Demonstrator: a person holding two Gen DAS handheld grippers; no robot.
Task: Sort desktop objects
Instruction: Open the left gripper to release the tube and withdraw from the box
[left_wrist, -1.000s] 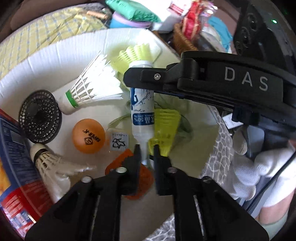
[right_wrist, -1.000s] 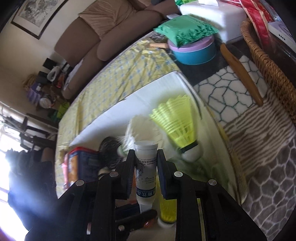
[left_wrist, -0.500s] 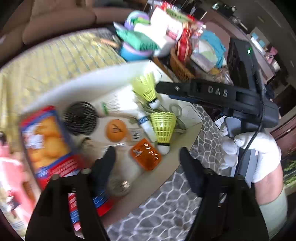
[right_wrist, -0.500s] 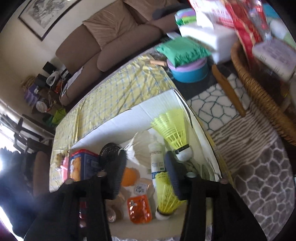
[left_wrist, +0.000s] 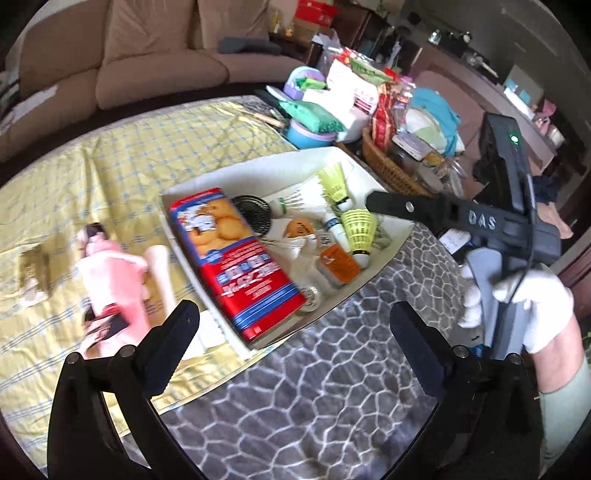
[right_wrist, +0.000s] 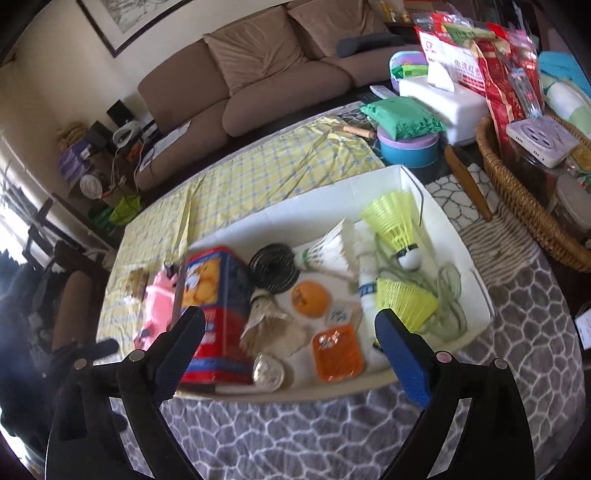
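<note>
My left hand-held gripper (left_wrist: 295, 332) and right hand-held gripper (right_wrist: 290, 343) are both opening wide, nothing between the jaws. The small white bottle (right_wrist: 367, 286) lies in the white tray (right_wrist: 476, 273) between shuttlecocks (right_wrist: 397, 225) on the bench.

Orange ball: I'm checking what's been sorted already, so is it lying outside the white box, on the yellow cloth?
No, the orange ball lies inside the white box, between the black round grille and the orange packet.

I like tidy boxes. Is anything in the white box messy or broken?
Yes. One feather shuttlecock beside the red biscuit tin looks crushed, its feathers splayed and bent. The rest lies jumbled in the white box, nothing spilled.
</note>
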